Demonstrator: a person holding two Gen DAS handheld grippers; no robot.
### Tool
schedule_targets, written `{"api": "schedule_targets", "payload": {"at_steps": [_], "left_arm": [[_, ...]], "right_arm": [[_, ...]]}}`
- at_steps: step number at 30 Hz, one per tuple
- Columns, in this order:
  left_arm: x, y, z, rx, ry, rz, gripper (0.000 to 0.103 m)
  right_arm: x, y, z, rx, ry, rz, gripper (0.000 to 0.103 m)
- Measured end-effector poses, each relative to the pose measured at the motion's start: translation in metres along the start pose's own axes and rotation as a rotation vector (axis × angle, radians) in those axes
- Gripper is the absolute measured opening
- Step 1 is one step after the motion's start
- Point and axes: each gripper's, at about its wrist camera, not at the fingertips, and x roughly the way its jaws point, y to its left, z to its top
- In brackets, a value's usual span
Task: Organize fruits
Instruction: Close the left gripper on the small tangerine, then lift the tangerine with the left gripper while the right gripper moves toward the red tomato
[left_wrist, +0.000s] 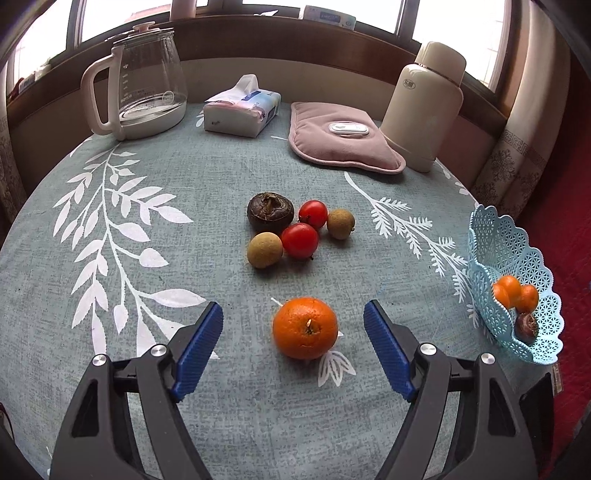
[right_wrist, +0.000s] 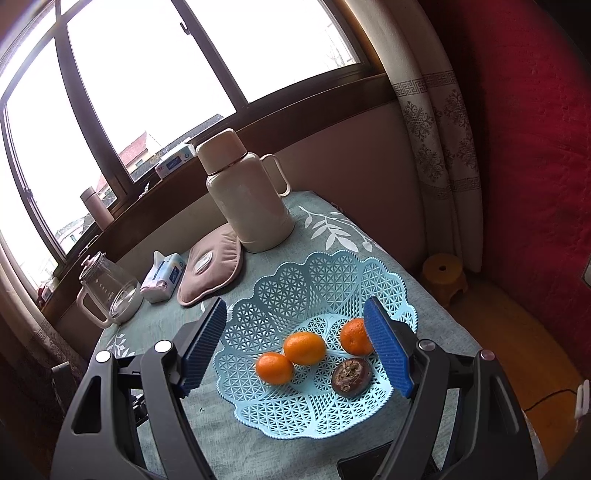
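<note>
Showing faint unreadable kettle markings, flask logo illegible

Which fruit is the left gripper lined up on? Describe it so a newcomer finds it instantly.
On the leaf-print tablecloth, look nearer than the cluster of five small fruits. The orange lies alone between the open left gripper's blue fingers, untouched. It is the biggest fruit on the cloth and the only orange-coloured one outside the blue basket.
</note>
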Motion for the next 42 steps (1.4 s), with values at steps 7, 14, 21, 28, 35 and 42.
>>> {"api": "schedule_targets", "payload": {"at_steps": [7, 14, 21, 28, 35, 42], "left_arm": [[0.015, -0.002, -0.005, 0.017, 0.034, -0.007, 0.067], [0.02, -0.002, -0.009, 0.025, 0.047, -0.025, 0.045], [0.014, 0.004, -0.01, 0.011, 0.032, -0.062, 0.04], [-0.012, 0.022, -0.008, 0.004, -0.047, -0.025, 0.04], [-0.042, 0.054, -0.002, -0.027, -0.121, 0.011, 0.04], [-0.06, 0.086, 0.001, -0.085, -0.176, 0.04, 0.04]], "right_arm": [[0.012, 0.016, -0.014, -0.052, 0.044, 0.018, 0.078], [0.02, 0.029, -0.027, -0.093, 0.076, 0.029, 0.078], [0.026, 0.037, -0.038, -0.128, 0.098, 0.029, 0.078], [0.031, 0.052, -0.052, -0.189, 0.11, 0.037, 0.078], [0.04, 0.076, -0.065, -0.241, 0.132, 0.063, 0.078], [0.057, 0.123, -0.064, -0.275, 0.166, 0.119, 0.078]]}}
